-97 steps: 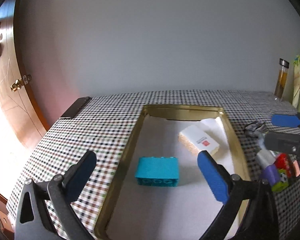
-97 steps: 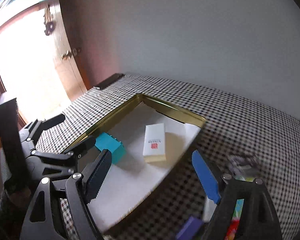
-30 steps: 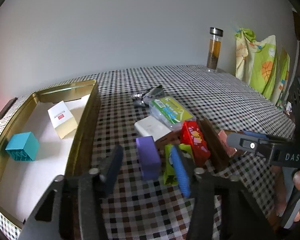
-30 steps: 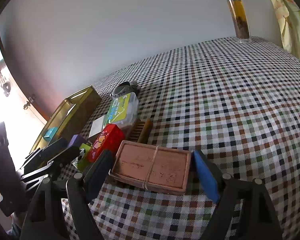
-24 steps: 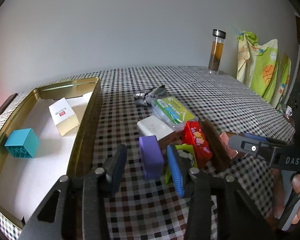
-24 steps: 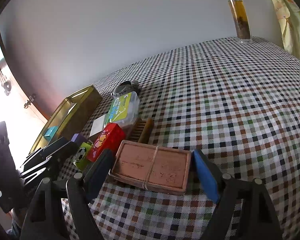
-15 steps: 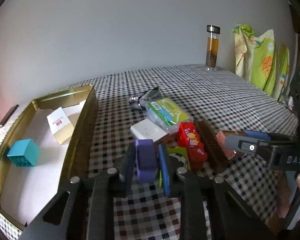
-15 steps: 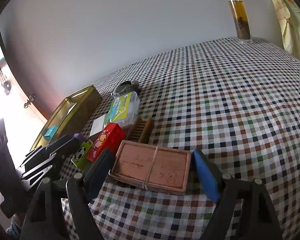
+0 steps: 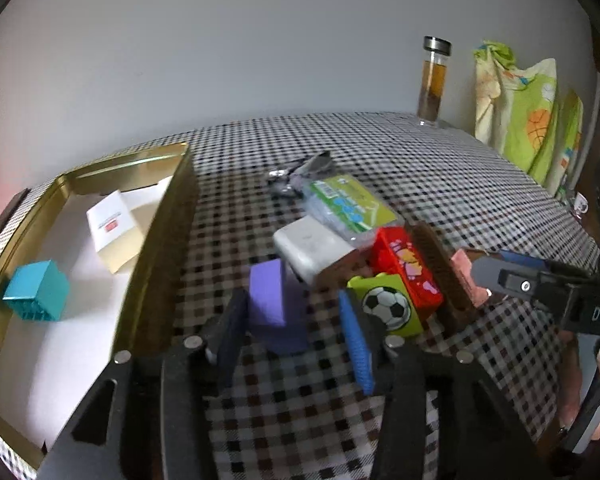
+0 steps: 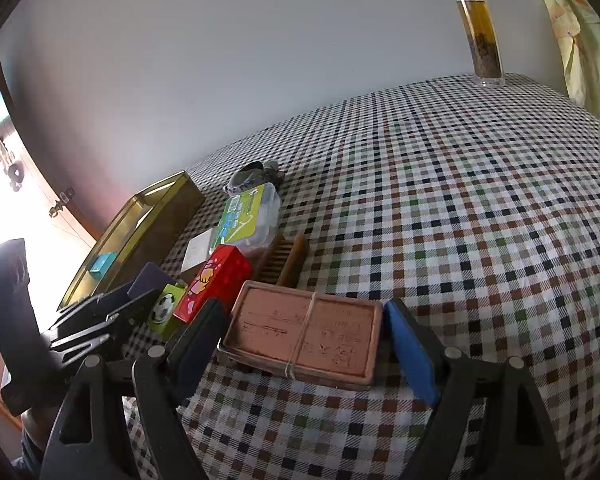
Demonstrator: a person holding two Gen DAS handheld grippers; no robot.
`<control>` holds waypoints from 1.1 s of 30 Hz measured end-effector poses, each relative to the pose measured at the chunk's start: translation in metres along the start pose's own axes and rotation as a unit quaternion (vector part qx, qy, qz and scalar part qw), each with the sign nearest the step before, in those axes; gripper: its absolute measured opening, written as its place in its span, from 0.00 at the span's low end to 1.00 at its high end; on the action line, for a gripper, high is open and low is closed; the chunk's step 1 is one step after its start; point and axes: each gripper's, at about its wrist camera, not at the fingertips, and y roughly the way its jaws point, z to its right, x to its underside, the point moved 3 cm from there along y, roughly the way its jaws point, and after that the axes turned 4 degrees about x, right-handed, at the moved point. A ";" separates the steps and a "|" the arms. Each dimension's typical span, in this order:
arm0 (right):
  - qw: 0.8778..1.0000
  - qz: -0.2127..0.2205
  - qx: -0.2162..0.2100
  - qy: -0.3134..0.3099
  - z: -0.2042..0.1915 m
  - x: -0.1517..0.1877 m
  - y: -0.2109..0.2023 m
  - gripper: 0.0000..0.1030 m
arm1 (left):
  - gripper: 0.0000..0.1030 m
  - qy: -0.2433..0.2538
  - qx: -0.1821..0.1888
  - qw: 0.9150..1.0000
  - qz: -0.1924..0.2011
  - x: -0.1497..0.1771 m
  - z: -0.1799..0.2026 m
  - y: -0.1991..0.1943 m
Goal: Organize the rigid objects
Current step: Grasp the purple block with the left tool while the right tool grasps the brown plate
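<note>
A purple block [image 9: 272, 300] lies on the checked cloth between the fingers of my left gripper [image 9: 292, 300]. The jaws are opening: the black finger is against the block and the blue pad [image 9: 354, 344] stands clear of it. My right gripper [image 10: 302, 308] is open wide around a pink slab [image 10: 304, 332] tied with string, which lies flat, a pad close beside each short end. The gold tray [image 9: 156, 240] at the left holds a teal block [image 9: 36, 292] and a white box [image 9: 114, 232].
Beside the purple block are a green football block [image 9: 388, 308], a red box [image 9: 404, 272], a brown comb [image 9: 432, 256], a white case [image 9: 308, 248] and a green-labelled clear box [image 9: 348, 204]. A glass bottle [image 9: 434, 80] stands at the far edge.
The left gripper came from over the tray to the pile and closed on the purple block. Its jaws now stand apart again. The right gripper came to the pink slab and has kept still.
</note>
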 end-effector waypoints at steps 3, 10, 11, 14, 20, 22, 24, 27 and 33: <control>1.000 0.000 0.000 0.000 0.000 0.000 0.000 0.81 | 0.18 0.000 0.002 1.000 -0.013 0.002 0.001 0.004; 1.000 0.000 -0.003 0.002 0.001 0.000 0.001 0.81 | 0.18 -0.005 -0.008 1.000 0.009 0.001 -0.001 -0.005; 1.000 0.000 -0.002 0.002 0.001 0.000 0.001 0.81 | 0.18 -0.010 -0.009 1.000 0.012 0.001 -0.002 -0.005; 1.000 0.001 0.002 -0.004 0.001 0.000 0.001 0.81 | 0.18 -0.015 -0.008 1.000 0.022 0.000 -0.005 -0.008; 0.999 0.002 -0.001 -0.033 -0.008 0.002 0.001 0.80 | 0.18 -0.019 -0.006 0.999 0.033 0.000 -0.007 -0.012; 0.999 0.005 0.003 -0.043 -0.011 0.002 0.000 0.80 | 0.18 -0.021 -0.006 0.999 0.036 0.000 -0.008 -0.013; 0.999 0.013 0.004 -0.049 -0.014 0.004 -0.002 0.80 | 0.18 -0.022 -0.004 0.999 0.040 0.000 -0.008 -0.015; 0.998 0.031 0.005 -0.052 -0.016 0.004 -0.007 0.80 | 0.18 -0.021 -0.003 0.999 0.047 -0.001 -0.007 -0.017; 0.995 0.069 0.014 -0.070 -0.023 0.005 -0.017 0.80 | 0.18 -0.022 -0.001 0.998 0.056 -0.001 -0.008 -0.020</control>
